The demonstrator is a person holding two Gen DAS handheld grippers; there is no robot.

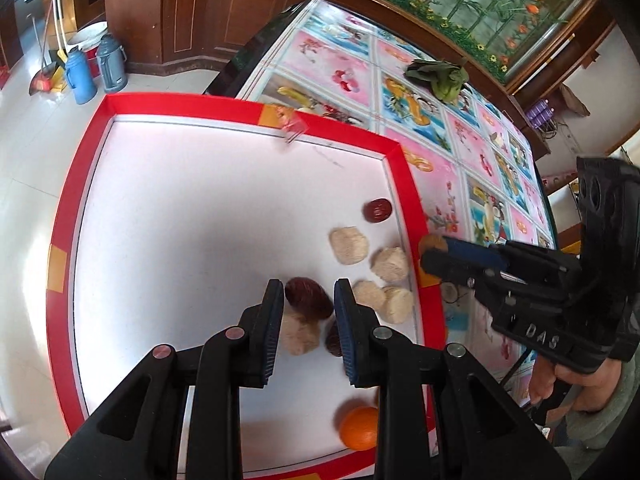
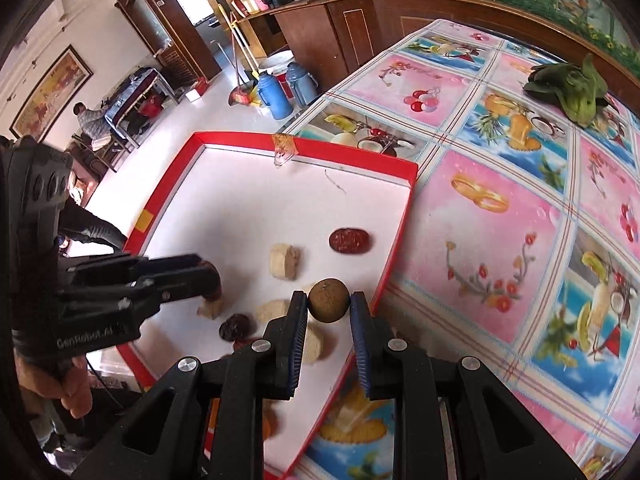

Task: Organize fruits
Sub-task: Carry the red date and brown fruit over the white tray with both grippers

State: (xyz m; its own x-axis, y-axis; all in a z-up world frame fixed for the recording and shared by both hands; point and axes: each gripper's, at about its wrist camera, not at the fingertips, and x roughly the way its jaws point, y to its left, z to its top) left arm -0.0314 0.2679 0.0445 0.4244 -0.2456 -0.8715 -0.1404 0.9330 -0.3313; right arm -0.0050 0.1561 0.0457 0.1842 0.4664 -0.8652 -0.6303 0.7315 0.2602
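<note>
We held a date (image 1: 308, 298) in the left gripper (image 1: 308, 300) and a longan (image 2: 329, 300) in the right gripper (image 2: 329, 304) (both jaws pinching), over the tray (image 2: 400, 216), probably for sorting.

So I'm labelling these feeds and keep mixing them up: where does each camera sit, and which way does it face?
Left wrist: on the left gripper, looking steeply down along its fingers into the red-rimmed tray; a dark red date sits between them; right gripper and hand at right.
Right wrist: on the right gripper, looking down over the tray's right edge, holding a round brown fruit; left gripper and hand at left.
Shared: tray, pale slices, patterned tablecloth, leafy greens.
</note>
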